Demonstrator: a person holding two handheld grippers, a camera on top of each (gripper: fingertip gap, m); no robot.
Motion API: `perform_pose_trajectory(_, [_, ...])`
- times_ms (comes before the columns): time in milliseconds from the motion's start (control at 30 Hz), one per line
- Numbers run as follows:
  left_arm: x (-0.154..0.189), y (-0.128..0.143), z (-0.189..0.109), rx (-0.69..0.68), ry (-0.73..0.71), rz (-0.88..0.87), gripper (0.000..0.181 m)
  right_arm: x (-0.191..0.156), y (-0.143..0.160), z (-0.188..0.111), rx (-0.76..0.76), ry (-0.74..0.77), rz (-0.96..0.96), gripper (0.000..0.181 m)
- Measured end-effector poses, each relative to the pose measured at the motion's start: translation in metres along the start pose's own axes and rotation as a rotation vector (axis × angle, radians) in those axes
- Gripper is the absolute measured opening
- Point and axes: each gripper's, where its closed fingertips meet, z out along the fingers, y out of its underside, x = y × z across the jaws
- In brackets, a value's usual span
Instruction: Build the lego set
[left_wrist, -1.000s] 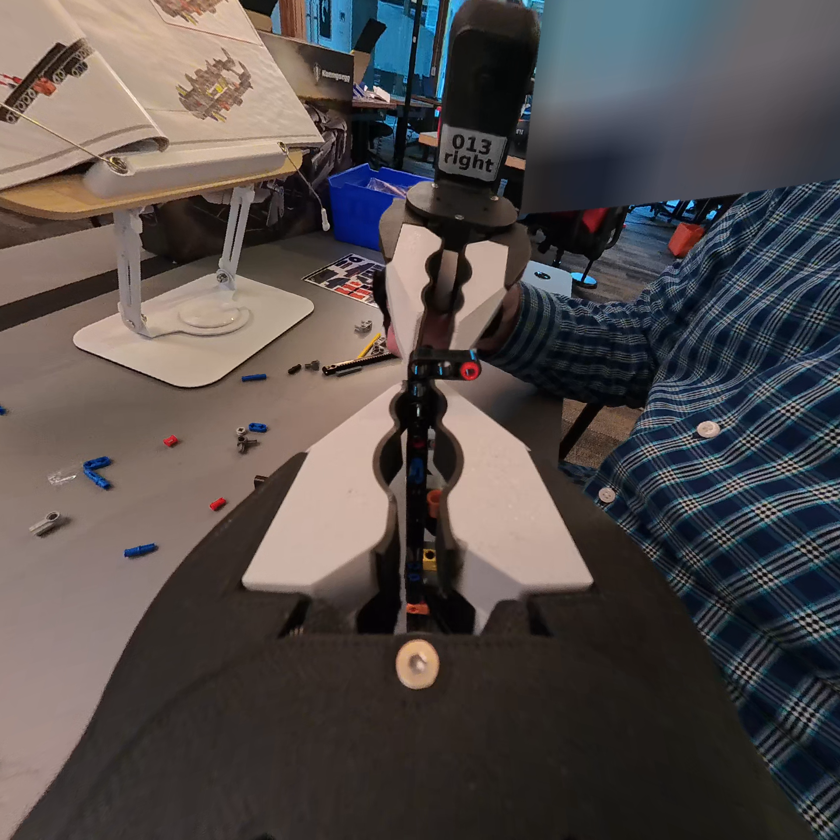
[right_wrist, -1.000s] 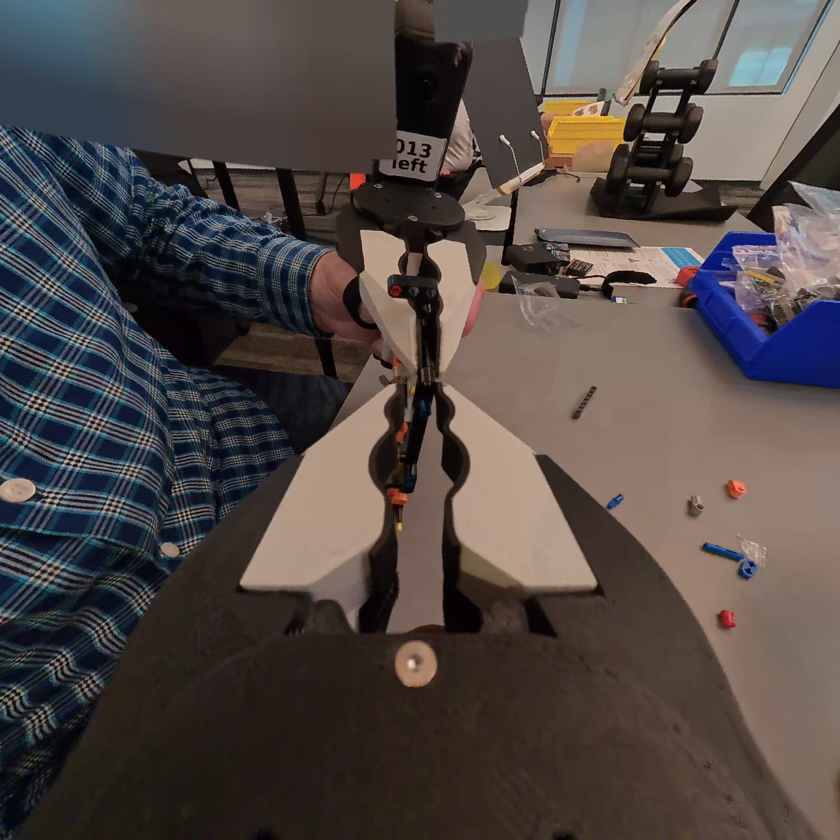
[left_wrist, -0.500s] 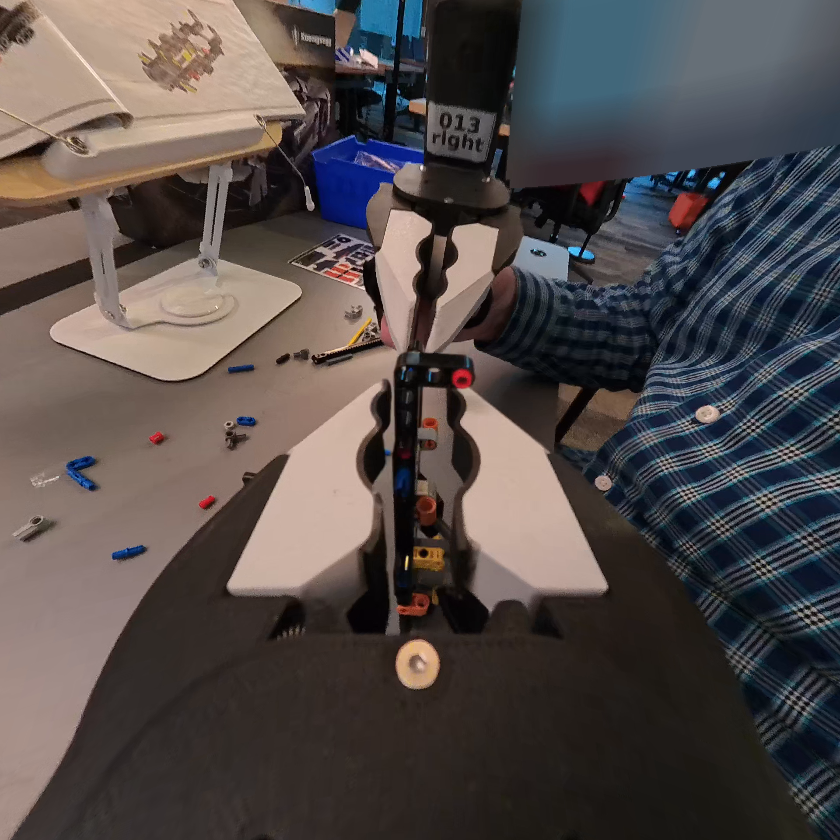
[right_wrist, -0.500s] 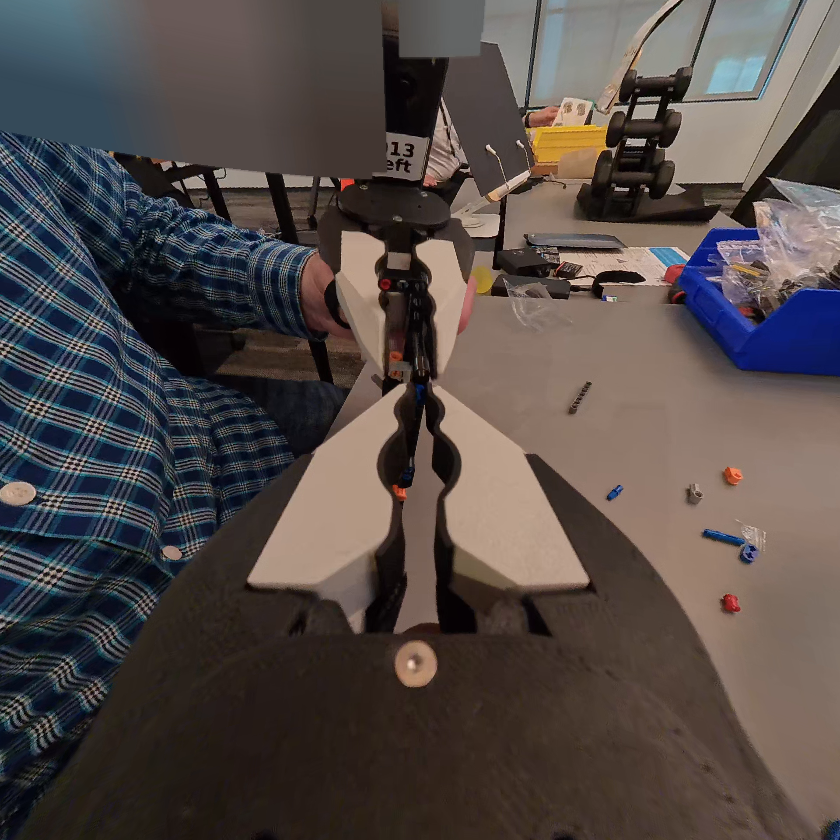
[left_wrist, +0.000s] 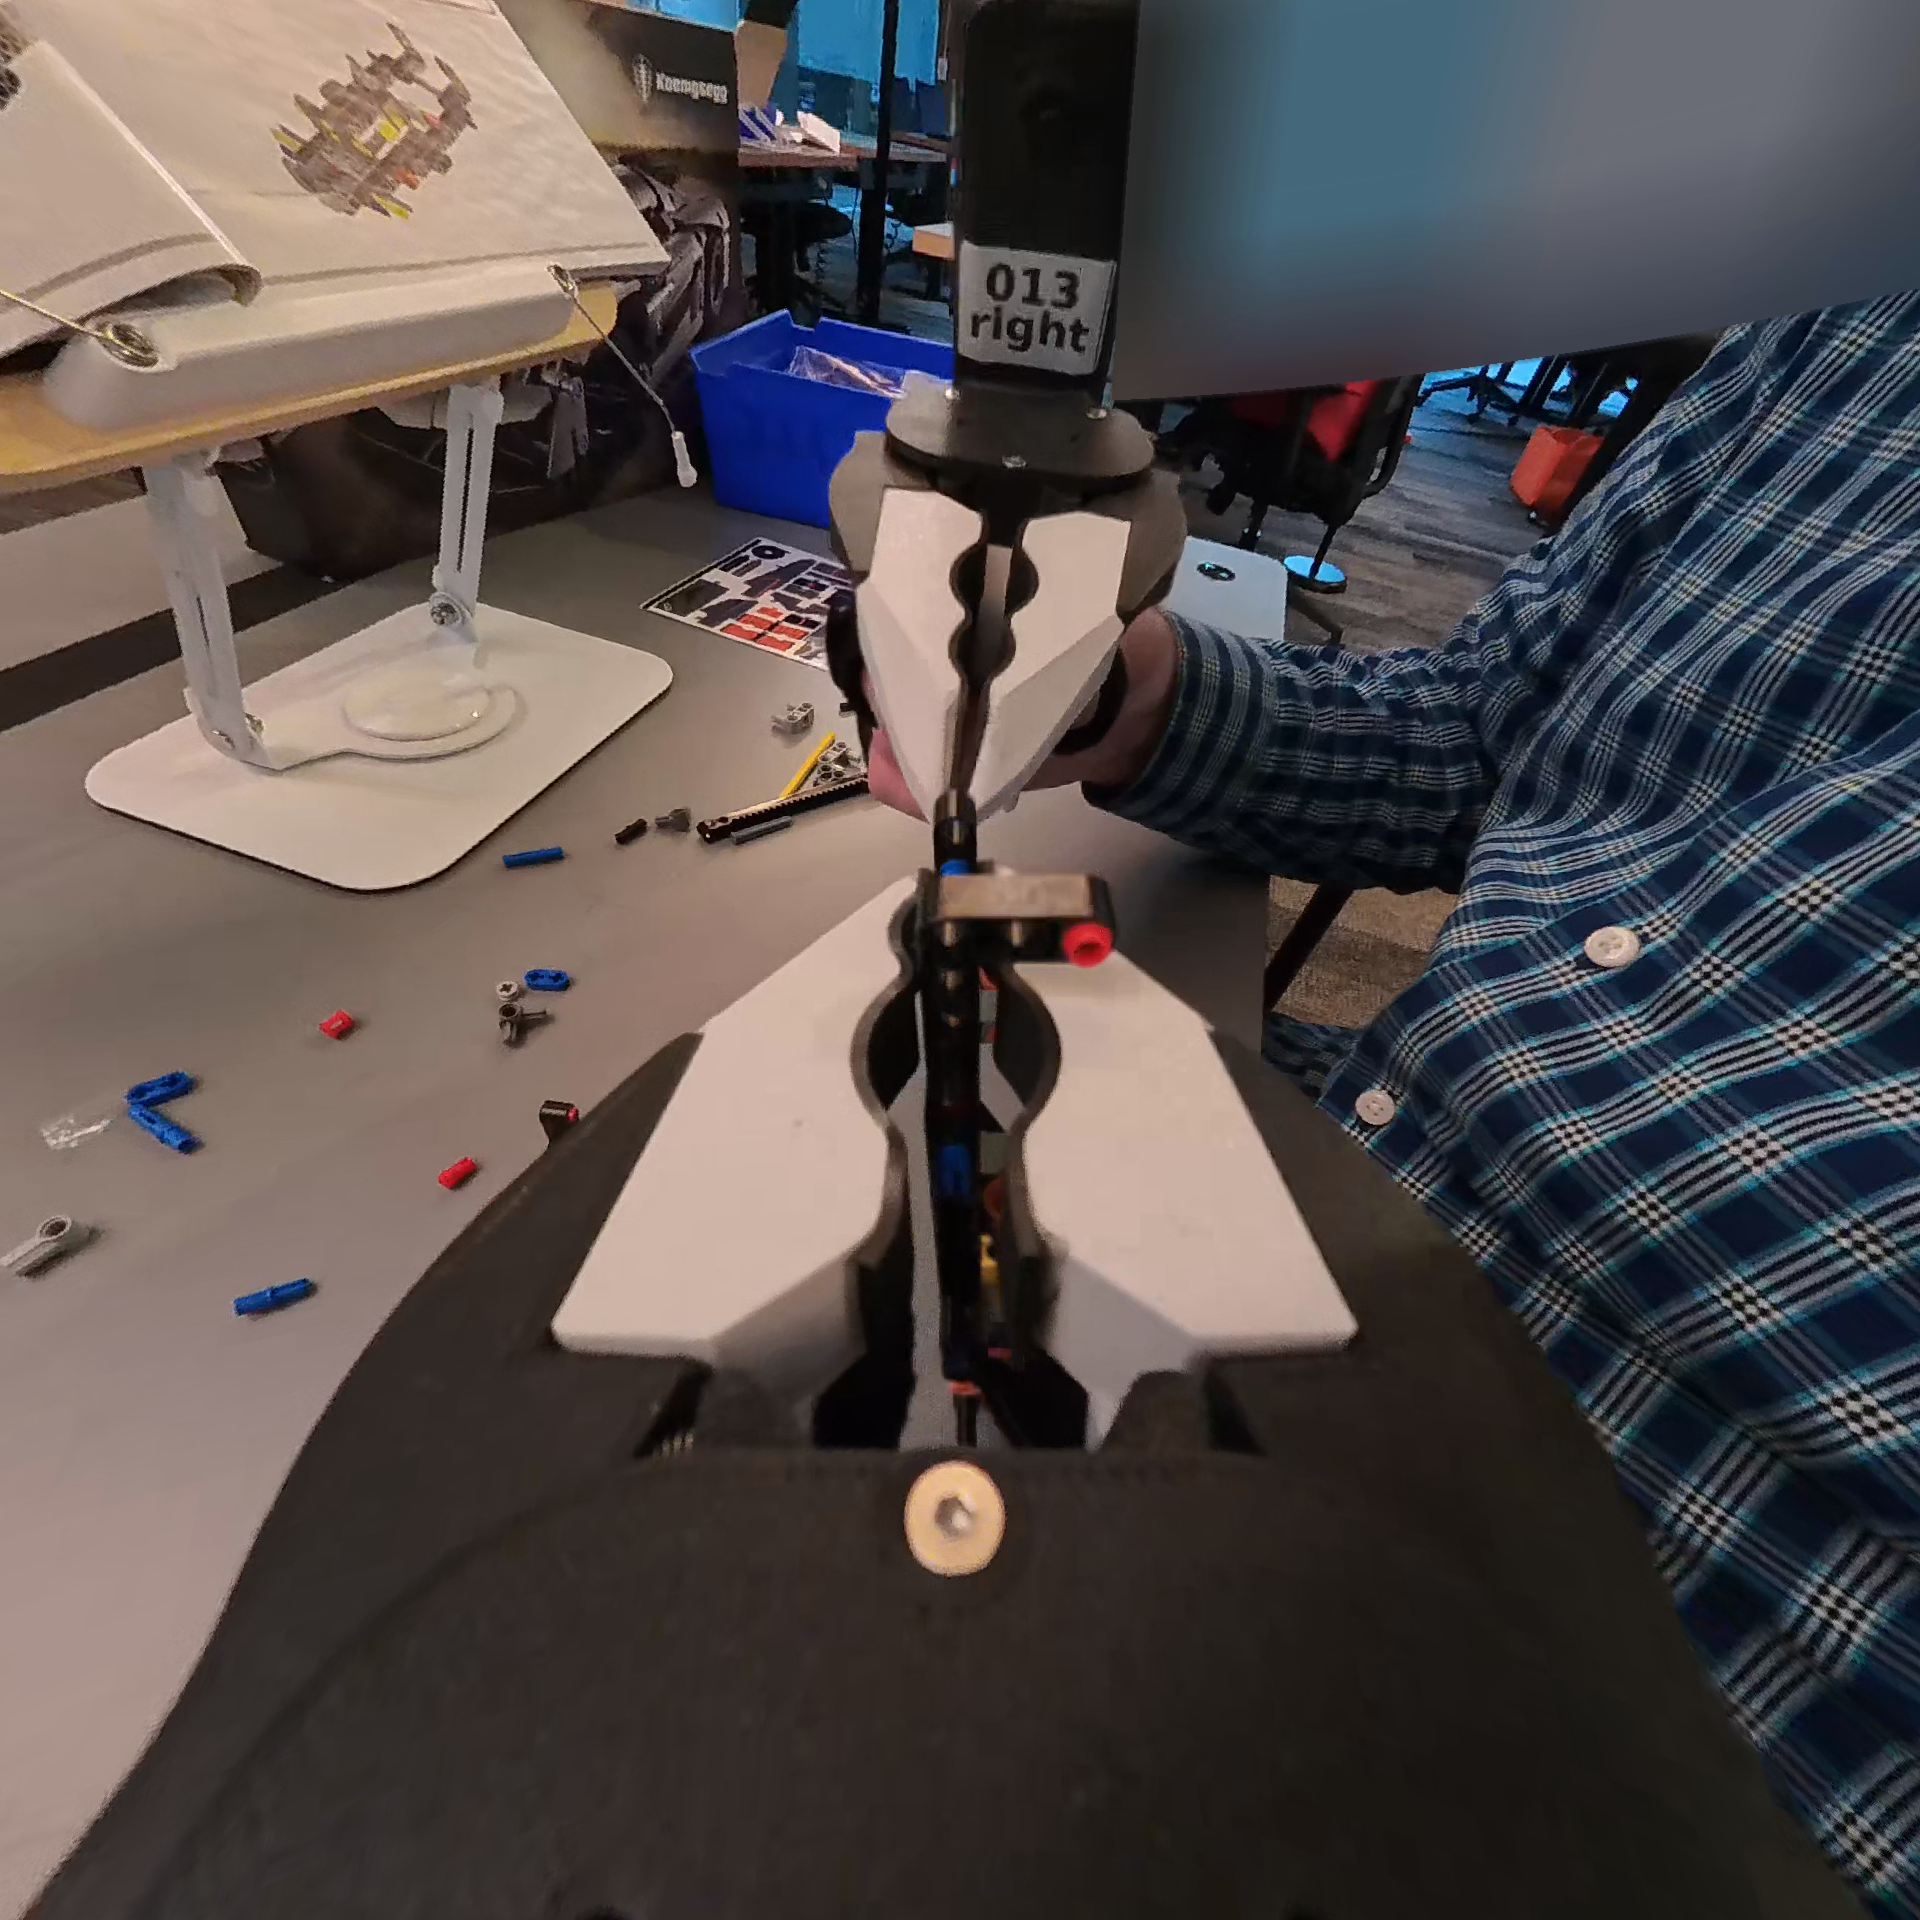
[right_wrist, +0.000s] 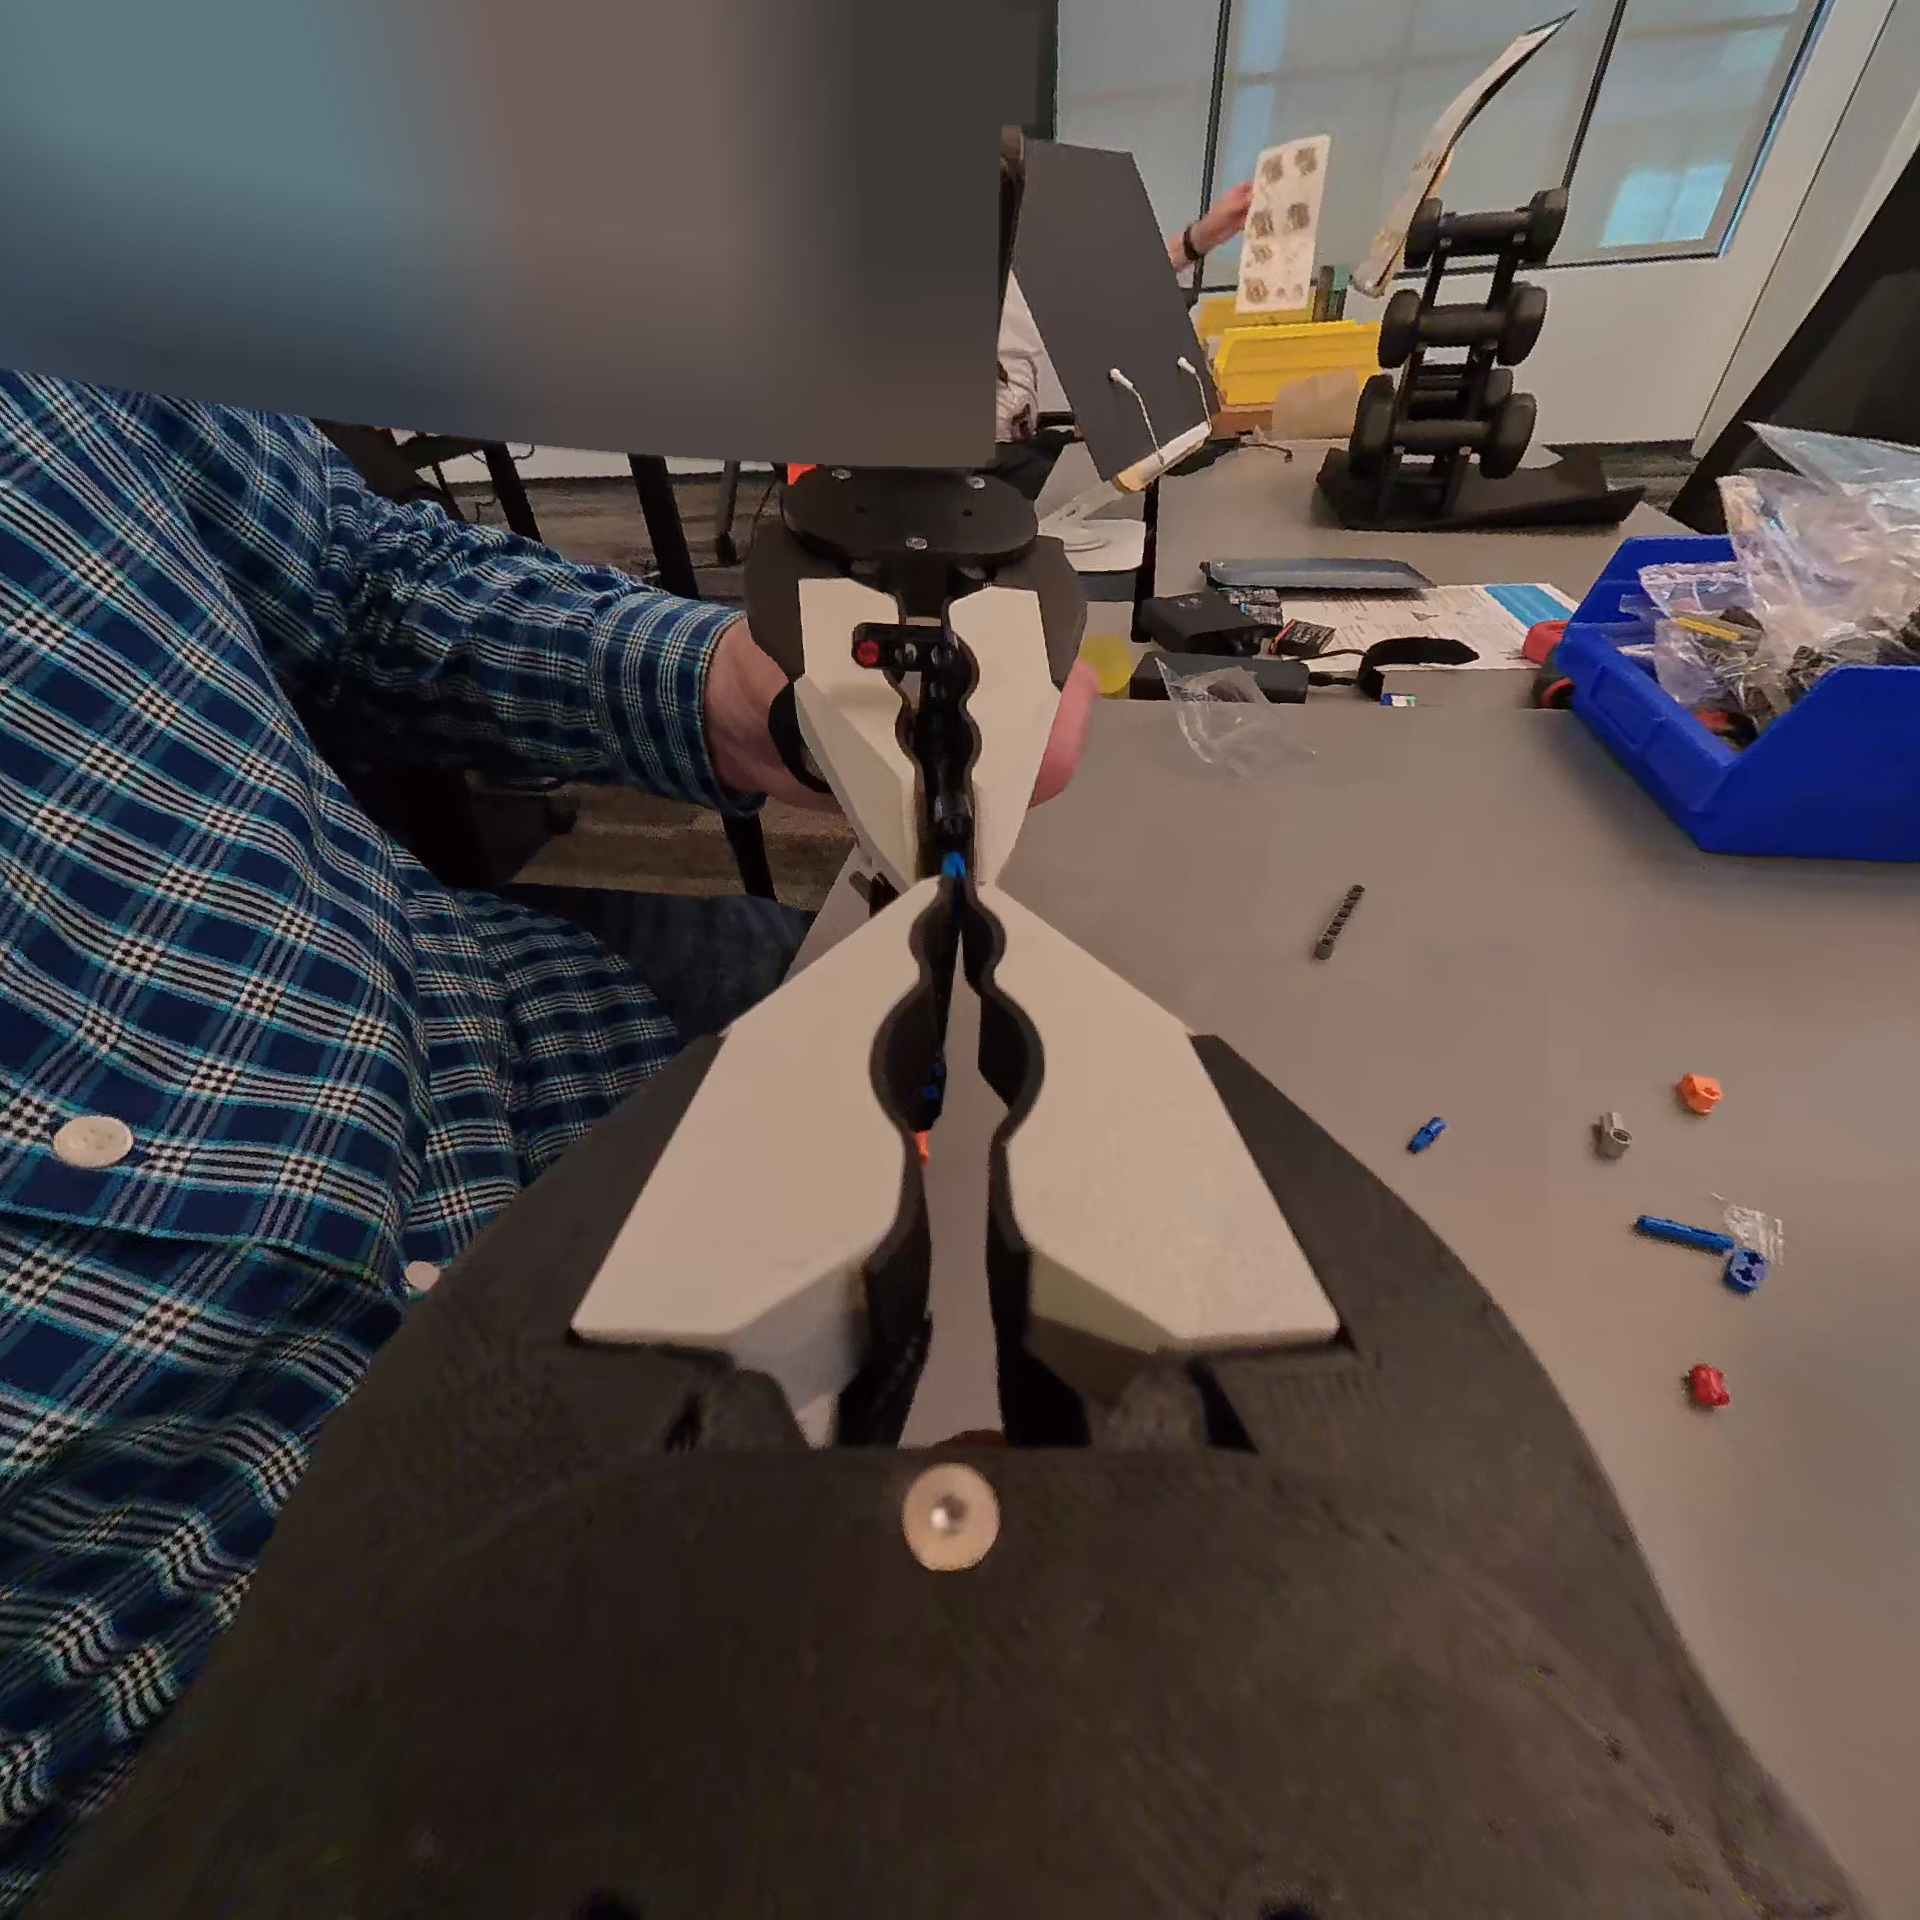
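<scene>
A slim black lego assembly (left_wrist: 961, 1049) with blue, orange and yellow bits stands edge-on between the two grippers. Its short cross beam carries a red pin (left_wrist: 1086, 945). My left gripper (left_wrist: 940, 894) is shut along the assembly's length. My right gripper (left_wrist: 954, 808) faces it tip to tip and pinches the assembly's black and blue end. In the right wrist view the right gripper (right_wrist: 951, 883) is shut on that thin end, and the left gripper (right_wrist: 940, 847) holds the assembly (right_wrist: 940, 748) with the red pin (right_wrist: 865, 651) at its top left. Both are held above the grey table (right_wrist: 1455, 987).
An instruction booklet (left_wrist: 312, 156) rests on a white stand (left_wrist: 395, 769) at the left. Blue bins (left_wrist: 800, 416) (right_wrist: 1766, 727) hold bagged parts. Loose blue, red and grey pieces (left_wrist: 161, 1112) (right_wrist: 1683, 1236) and a black beam (right_wrist: 1338, 922) lie on the table. A plaid sleeve (left_wrist: 1558, 935) fills the right. Only a small space, under 4 cm, lies between the two pairs of fingers.
The left jaws stood opened around the assembly half a second ago and have shut on it again. The right gripper stayed shut at its end. The cross beam now points more sideways.
</scene>
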Motion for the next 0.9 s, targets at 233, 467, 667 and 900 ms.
perform_pose_trajectory(233, [0.0006, -0.0003, 0.0005, -0.011, -0.002, 0.014, 0.005, -0.0018, -0.0007, 0.0013, 0.021, -0.003, 0.005, 0.0])
perform_pose_trajectory(467, [-0.0005, 0.0, 0.002, -0.027, -0.014, 0.029, 0.005, -0.0001, 0.0002, 0.0008, -0.018, 0.022, -0.026, 0.0])
perform_pose_trajectory(667, [-0.0012, -0.0007, 0.0044, -0.04, -0.026, 0.041, 0.005, -0.0011, -0.0001, 0.0048, -0.042, 0.03, -0.047, 0.0])
perform_pose_trajectory(900, [-0.0023, -0.0005, 0.006, -0.058, -0.039, 0.052, 0.005, 0.0, 0.0004, 0.0037, -0.053, 0.034, -0.034, 0.0])
